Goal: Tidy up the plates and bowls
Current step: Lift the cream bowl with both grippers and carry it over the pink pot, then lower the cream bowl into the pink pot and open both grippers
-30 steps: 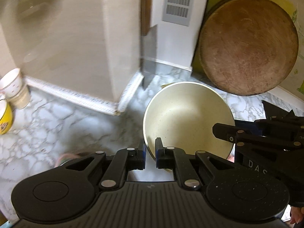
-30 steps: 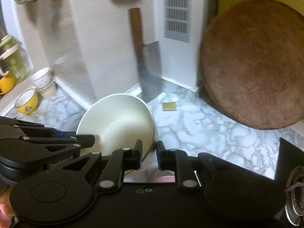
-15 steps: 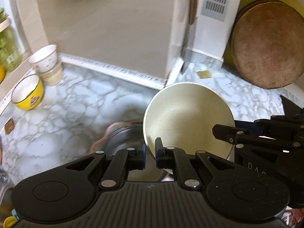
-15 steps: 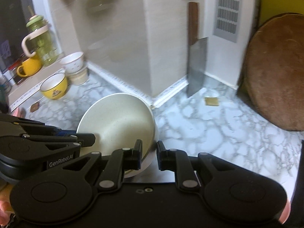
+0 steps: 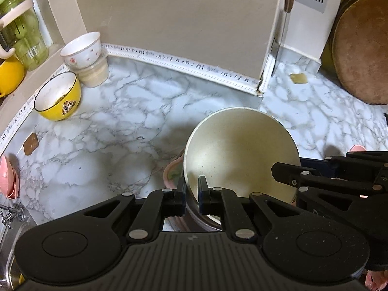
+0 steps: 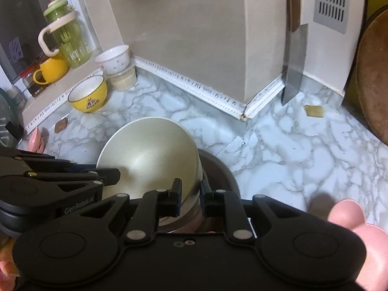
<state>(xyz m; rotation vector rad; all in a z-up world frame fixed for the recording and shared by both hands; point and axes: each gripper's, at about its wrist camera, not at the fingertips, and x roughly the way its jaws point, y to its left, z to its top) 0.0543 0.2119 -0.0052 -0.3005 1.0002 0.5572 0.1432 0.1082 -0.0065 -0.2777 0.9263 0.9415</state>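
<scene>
Two hand-held tongs carry one cream bowl (image 5: pixel 241 150) above a marble counter (image 5: pixel 116 131). The left gripper (image 5: pixel 192 190) is pinched tight on the bowl's near rim, its jaws parted only by the thickness of the wall. The right gripper (image 6: pixel 190 190) clamps the same rim from the other side, its jaws likewise nearly closed with the bowl's edge between them. The bowl is tilted, its hollow facing the cameras, and sits just ahead of both pairs of fingertips, filling the gap between the two tools.

Directly below the bowl and the tongs' tips lies a stack of dishes: a pink-rimmed plate (image 5: pixel 173 169) shows just left of the left tongs' tips, and a dark rim (image 6: pixel 218 167) curves out just beyond the right tongs. How close the bowl is to that stack cannot be told.

Well beyond the left tongs, far to their left, a yellow bowl (image 5: pixel 58 97) stands upright on the counter, with a white flowered bowl (image 5: pixel 81 49) on a plastic tub (image 5: pixel 93 71) behind it. Far ahead of the right tongs a cleaver (image 6: pixel 294 63) leans against the wall, and a round wooden board (image 5: pixel 361 48) stands at the right edge.
</scene>
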